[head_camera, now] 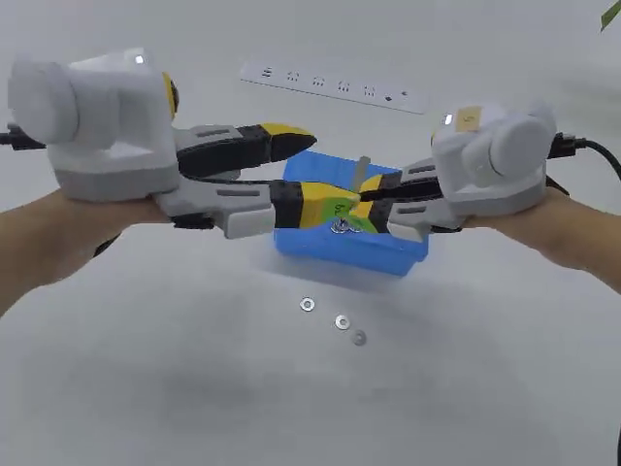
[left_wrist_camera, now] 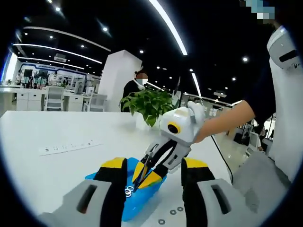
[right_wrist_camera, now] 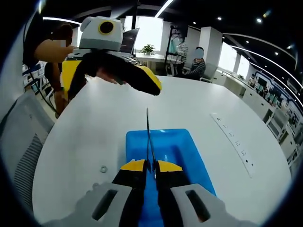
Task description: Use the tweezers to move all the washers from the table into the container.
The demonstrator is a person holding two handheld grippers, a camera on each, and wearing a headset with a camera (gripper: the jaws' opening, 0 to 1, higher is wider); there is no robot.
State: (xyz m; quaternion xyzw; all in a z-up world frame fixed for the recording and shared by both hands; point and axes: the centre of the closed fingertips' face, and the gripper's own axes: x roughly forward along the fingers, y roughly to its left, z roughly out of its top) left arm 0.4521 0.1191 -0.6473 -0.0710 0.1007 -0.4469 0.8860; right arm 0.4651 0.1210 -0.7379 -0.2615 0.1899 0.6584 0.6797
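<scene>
Three small washers [head_camera: 342, 321] lie in a short slanting row on the white worktop [head_camera: 146, 369]. They are near the blue container [head_camera: 388, 254], on the side closer to the person. A few more washers [head_camera: 342, 226] sit inside the container, so I think the job is partly done.

The tweezers [right_wrist_camera: 148, 137] are above the container, not above the loose washers. They are long and thin and point straight out along the long way of the container. I cannot tell if the tips hold a washer right now.

The right hand-held gripper [right_wrist_camera: 150, 165] has its jaws squeezed tight on the tweezers. It hangs over the container. The left hand-held gripper [head_camera: 333, 173] has its jaws spread wide and holds nothing. It hovers over the far side of the container, close to the right one.

The next move turns on one thing. The loose washers lie behind and below the tweezer tips, back toward the person. In the right gripper view one washer [right_wrist_camera: 103, 169] shows on the worktop just to the left of the container. The right hand-held gripper has the tool, so it is the one to go. I think it must pull back, tip down and reach the nearest washer. The washers are flat and tiny, so they may slip.
</scene>
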